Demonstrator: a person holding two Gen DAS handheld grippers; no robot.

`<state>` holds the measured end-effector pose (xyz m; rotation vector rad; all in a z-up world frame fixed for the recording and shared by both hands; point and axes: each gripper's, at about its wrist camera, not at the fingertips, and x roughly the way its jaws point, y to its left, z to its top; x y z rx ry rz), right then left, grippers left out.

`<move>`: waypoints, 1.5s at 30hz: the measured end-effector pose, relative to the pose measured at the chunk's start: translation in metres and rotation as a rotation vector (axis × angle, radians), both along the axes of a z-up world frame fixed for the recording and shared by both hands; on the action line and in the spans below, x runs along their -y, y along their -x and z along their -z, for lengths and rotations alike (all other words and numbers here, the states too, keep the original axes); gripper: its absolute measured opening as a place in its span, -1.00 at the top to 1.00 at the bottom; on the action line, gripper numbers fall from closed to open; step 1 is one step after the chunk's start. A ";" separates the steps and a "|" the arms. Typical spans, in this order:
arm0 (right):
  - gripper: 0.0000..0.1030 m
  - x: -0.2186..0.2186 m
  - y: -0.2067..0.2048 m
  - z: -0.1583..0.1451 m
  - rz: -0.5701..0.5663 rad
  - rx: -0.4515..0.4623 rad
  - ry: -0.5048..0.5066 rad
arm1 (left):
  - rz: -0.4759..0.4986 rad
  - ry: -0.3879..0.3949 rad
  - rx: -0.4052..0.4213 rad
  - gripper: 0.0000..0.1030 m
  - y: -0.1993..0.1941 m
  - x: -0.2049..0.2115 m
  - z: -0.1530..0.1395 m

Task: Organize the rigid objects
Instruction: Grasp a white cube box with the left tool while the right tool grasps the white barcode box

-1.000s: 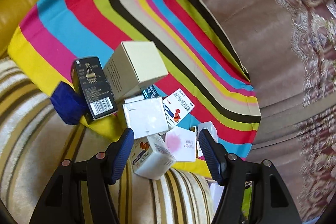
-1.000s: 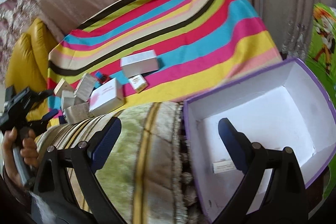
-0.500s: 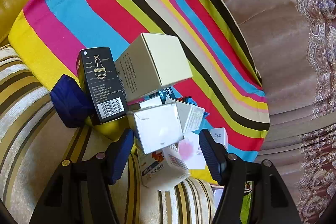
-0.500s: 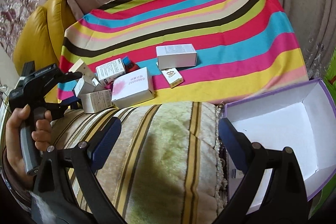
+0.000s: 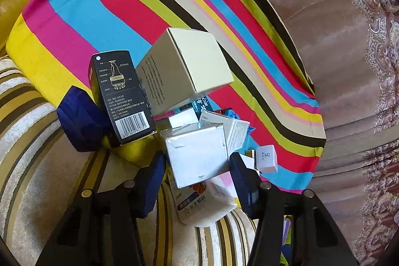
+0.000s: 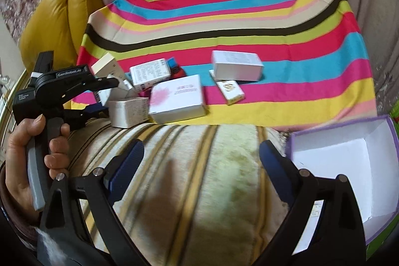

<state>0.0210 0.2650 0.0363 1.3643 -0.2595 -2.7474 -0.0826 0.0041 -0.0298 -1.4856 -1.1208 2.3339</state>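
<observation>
The left claw (image 5: pixel 197 173), its jaws just having closed in, grips a white box (image 5: pixel 197 153) at the edge of the striped cloth (image 5: pixel 99 16) among other cartons, while the right claw (image 6: pixel 202 161) stands wide open and empty over the sofa cushion (image 6: pixel 189 191) beside the purple-rimmed box (image 6: pixel 389 141).

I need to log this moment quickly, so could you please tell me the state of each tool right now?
Left tool: just been closing, pads apparently pressing the white box between them.
Right tool: open, holding nothing.
</observation>
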 end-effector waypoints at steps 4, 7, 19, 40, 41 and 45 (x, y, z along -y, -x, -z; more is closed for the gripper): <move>-0.84 0.022 0.008 0.000 -0.046 0.000 -0.010 | 0.006 -0.030 -0.038 -0.04 -0.012 0.008 -0.004; -0.84 0.041 0.017 0.003 -0.085 0.015 -0.007 | 0.000 -0.043 -0.058 -0.03 -0.019 0.016 -0.007; -0.84 0.100 0.047 0.009 -0.183 0.041 -0.076 | -0.007 -0.055 -0.139 -0.03 -0.040 0.043 -0.017; -0.01 0.136 0.098 0.035 -0.142 0.140 -0.193 | -0.033 -0.044 -0.162 -0.03 -0.041 0.052 -0.018; 0.10 0.135 0.098 0.036 -0.147 0.146 -0.180 | -0.033 -0.043 -0.161 -0.03 -0.041 0.052 -0.018; 0.10 0.128 0.090 0.031 -0.137 0.142 -0.152 | -0.032 -0.040 -0.162 -0.03 -0.042 0.052 -0.018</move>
